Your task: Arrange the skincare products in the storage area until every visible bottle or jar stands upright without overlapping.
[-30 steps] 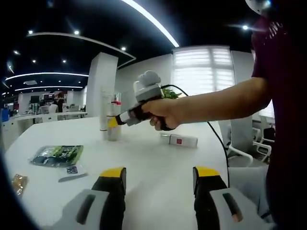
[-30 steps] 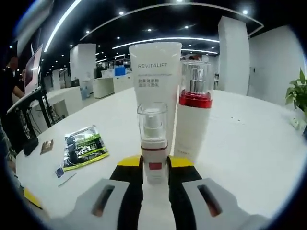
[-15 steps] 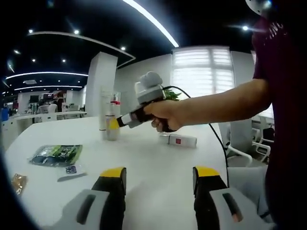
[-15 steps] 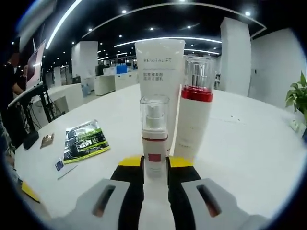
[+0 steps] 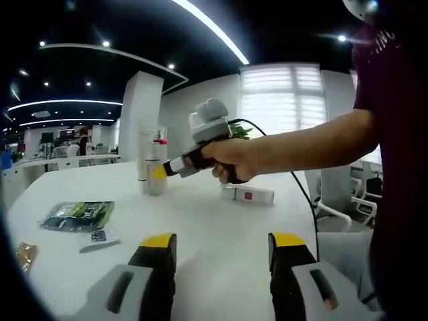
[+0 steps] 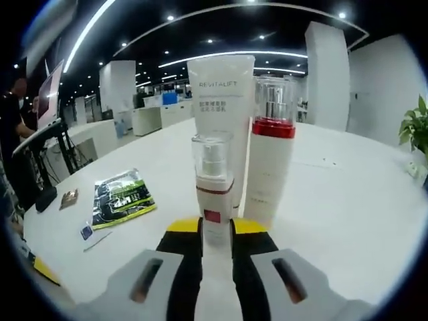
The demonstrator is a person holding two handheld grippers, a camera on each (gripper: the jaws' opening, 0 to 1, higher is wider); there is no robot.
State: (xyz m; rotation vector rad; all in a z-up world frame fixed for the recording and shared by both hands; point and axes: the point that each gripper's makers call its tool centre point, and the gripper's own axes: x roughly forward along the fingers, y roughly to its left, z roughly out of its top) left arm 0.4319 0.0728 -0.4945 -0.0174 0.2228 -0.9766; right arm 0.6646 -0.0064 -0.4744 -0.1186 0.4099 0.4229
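Observation:
My right gripper [image 6: 216,229] is shut on the base of a small white pump bottle [image 6: 212,179] with a clear cap and a red band, held upright. Just behind it stand a tall white REVITALIFT tube [image 6: 221,100] and a white bottle with a red collar [image 6: 269,167], both upright. In the left gripper view a hand holds that right gripper [image 5: 158,172] at the standing bottles [image 5: 151,167]. Another white bottle with a red label [image 5: 249,194] lies on its side on the white table [image 5: 200,227]. My left gripper [image 5: 223,244] hangs open over the near table with nothing between its jaws.
A green packet [image 6: 120,197] lies left of the bottles, with a small sachet [image 6: 87,232] and a brown item [image 6: 68,198] near the table's edge. A plant [image 6: 419,127] stands at the far right. A person [image 6: 13,134] stands by a desk on the left.
The right gripper keeps its hold on the small bottle and has shifted only slightly by the tube. The left gripper has not moved.

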